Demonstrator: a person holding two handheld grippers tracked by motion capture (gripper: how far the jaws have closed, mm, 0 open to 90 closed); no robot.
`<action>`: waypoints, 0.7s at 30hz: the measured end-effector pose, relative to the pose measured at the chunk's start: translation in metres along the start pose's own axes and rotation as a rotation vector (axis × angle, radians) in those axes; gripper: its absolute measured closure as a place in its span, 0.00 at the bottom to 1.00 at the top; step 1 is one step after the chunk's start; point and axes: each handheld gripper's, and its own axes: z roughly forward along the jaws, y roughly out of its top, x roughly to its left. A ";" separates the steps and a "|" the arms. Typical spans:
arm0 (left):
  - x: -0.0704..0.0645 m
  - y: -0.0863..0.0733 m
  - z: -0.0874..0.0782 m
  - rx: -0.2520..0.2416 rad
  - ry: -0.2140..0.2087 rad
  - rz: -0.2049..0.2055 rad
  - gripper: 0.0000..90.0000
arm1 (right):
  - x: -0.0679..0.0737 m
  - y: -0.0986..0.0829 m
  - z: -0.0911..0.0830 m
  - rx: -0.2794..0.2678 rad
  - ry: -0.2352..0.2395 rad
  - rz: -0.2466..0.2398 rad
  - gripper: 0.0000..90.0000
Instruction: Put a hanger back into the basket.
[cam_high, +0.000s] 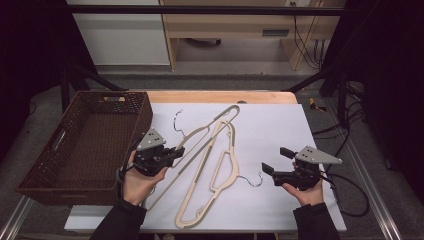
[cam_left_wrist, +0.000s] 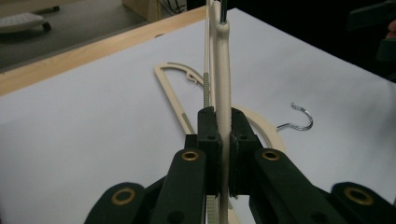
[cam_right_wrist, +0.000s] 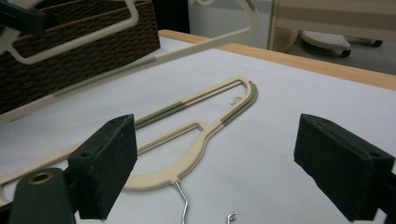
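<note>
Two cream plastic hangers with metal hooks are on the white sheet (cam_high: 280, 125). My left gripper (cam_high: 177, 151) is shut on the edge of one hanger (cam_high: 200, 132), which slants from near the front toward the back. In the left gripper view the jaws (cam_left_wrist: 223, 123) clamp this hanger (cam_left_wrist: 223, 70) edge-on, raised off the sheet. The second hanger (cam_high: 220, 175) lies flat in the middle, its hook (cam_high: 255, 180) pointing right. My right gripper (cam_high: 276, 160) stands open just right of that hook, holding nothing. In the right gripper view the flat hanger (cam_right_wrist: 201, 126) lies beyond the open gripper (cam_right_wrist: 226, 161).
A dark brown woven basket (cam_high: 142, 122) stands at the table's left, close to my left hand, and it shows at the back left in the right gripper view (cam_right_wrist: 79, 60). The wooden table edge (cam_high: 215, 96) runs along the back. Cables trail at the right.
</note>
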 end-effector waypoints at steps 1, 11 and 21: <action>0.000 0.002 -0.004 -0.009 -0.003 0.004 0.96 | -0.001 0.000 -0.001 -0.001 -0.007 -0.005 0.12; 0.000 0.031 -0.033 -0.056 -0.023 0.051 0.96 | -0.002 0.000 -0.001 -0.001 -0.040 -0.005 0.10; 0.020 0.059 -0.062 -0.047 -0.047 0.094 0.96 | -0.003 0.000 -0.002 -0.003 -0.043 -0.005 0.08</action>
